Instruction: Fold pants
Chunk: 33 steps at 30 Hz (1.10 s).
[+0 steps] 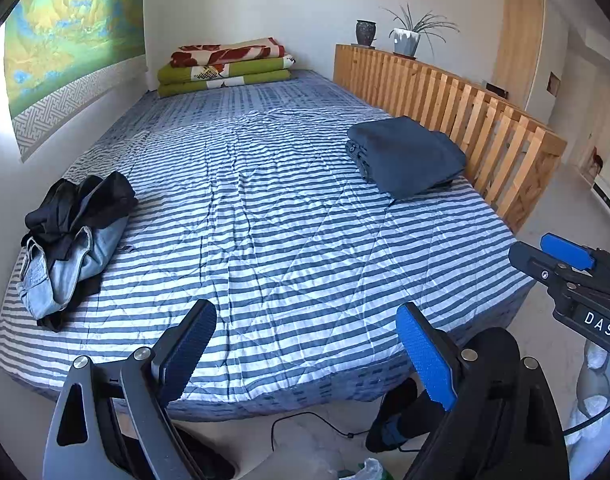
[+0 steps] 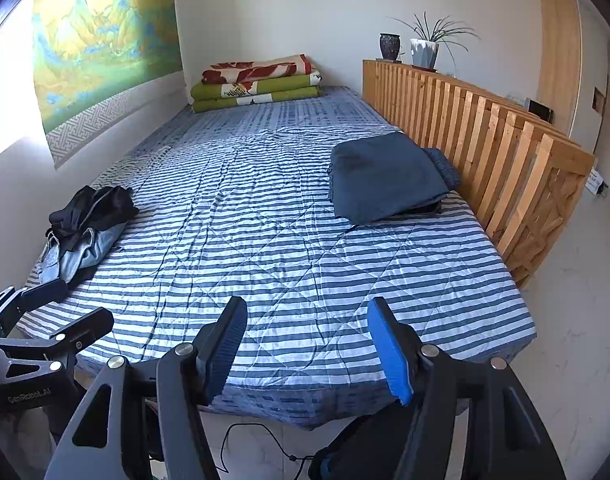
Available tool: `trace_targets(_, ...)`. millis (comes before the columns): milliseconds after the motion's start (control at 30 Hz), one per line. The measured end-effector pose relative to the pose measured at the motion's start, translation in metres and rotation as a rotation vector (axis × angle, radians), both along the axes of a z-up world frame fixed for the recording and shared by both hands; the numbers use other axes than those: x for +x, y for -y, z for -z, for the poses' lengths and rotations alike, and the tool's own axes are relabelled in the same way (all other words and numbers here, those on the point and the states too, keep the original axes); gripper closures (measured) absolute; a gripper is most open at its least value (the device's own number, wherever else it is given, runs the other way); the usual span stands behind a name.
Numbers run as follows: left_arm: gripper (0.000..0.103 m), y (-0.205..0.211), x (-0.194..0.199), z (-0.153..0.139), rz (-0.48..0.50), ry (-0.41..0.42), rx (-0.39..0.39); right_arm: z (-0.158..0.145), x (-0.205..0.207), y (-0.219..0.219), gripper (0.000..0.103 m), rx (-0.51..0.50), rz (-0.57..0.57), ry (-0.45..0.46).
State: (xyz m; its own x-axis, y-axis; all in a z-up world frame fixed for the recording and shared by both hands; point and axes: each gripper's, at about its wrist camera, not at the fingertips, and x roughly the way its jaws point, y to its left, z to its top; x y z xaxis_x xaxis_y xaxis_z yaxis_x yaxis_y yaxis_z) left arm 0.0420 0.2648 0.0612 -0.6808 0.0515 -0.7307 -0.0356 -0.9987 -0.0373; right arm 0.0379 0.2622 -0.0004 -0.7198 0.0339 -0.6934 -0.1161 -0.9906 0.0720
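Both grippers hang at the near end of the bed, empty. The left gripper [image 1: 307, 354] has its jaws spread wide, nothing between the ribbed pads; the right gripper [image 2: 307, 346] stands just as wide and just as bare. The work is off to the left: a crumpled heap of unfolded pants [image 1: 75, 240], pale blue denim jeans underneath, soft black trousers slumped over them, lying near the left edge of the striped quilt [image 1: 273, 216] by the wall. The heap runs roughly lengthwise up the bed. The left hand looks the nearer of the two, so I'd expect it to lead. Over on the right, against the slatted wooden rail [image 1: 457, 112], sits a neat stack of folded dark blue pants [image 1: 405, 156], flat and square-edged, apparently done. The quilt between is puckered, quilted in diamonds.
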Motion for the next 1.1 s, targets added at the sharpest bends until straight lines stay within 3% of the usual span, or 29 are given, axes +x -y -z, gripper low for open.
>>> trace_targets(1100,0.006,-0.0052,-0.005,0.0016,-0.003,-0.006,-0.002,0.002,-0.0034,0.007,0.042,0.013,-0.027,0.003)
